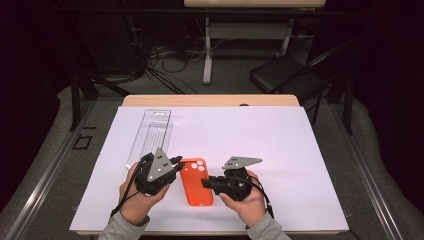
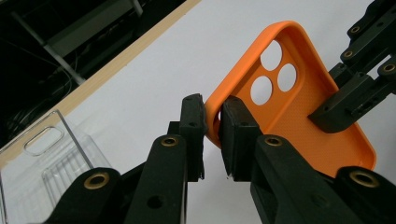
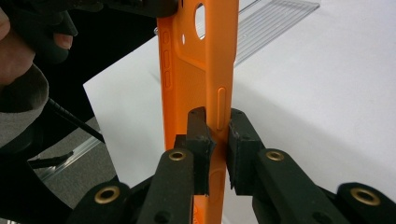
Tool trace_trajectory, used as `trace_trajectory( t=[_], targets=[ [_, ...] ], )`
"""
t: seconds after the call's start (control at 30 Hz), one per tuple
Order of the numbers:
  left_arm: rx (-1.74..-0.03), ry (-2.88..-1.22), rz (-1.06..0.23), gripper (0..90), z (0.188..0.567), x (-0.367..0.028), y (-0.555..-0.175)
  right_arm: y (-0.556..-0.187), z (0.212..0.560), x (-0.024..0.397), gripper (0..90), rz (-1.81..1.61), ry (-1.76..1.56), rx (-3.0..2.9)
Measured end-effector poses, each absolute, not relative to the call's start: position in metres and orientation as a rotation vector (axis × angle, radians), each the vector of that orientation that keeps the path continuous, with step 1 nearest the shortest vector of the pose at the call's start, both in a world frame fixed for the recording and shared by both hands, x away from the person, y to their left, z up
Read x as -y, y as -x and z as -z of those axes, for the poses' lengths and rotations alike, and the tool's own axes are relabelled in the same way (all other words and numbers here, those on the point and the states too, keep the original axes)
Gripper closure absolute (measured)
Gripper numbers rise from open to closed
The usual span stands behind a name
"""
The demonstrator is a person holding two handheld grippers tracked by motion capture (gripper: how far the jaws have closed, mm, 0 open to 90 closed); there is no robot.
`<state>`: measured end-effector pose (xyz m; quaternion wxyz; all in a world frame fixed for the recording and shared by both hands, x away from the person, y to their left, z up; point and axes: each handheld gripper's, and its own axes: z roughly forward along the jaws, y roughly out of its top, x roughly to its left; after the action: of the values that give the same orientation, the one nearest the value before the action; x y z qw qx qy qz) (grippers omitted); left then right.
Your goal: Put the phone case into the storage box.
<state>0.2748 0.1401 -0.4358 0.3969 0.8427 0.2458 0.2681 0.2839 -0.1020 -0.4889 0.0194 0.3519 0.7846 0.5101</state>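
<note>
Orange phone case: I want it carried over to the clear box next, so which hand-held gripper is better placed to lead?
Left. The left hand-held gripper pinches the orange phone case at its camera-hole corner, next to the clear box.

In the high view, part of the orange phone case (image 1: 196,186) is being covered by both grippers. In the right gripper view its lower end is being cut off by the bottom edge. The clear tray (image 2: 51,158) is being cropped at the left.
</note>
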Motion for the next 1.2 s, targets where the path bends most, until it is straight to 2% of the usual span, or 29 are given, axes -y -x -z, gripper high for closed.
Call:
trace_trajectory(
  t=[1.2],
  targets=[
    [-0.633, -2.134, -0.677, 81.4, 0.4341, -0.1405, -0.2730, -0.2850, 0.4908, 0.1015, 80.6, -1.602, -1.100, -2.444]
  ],
)
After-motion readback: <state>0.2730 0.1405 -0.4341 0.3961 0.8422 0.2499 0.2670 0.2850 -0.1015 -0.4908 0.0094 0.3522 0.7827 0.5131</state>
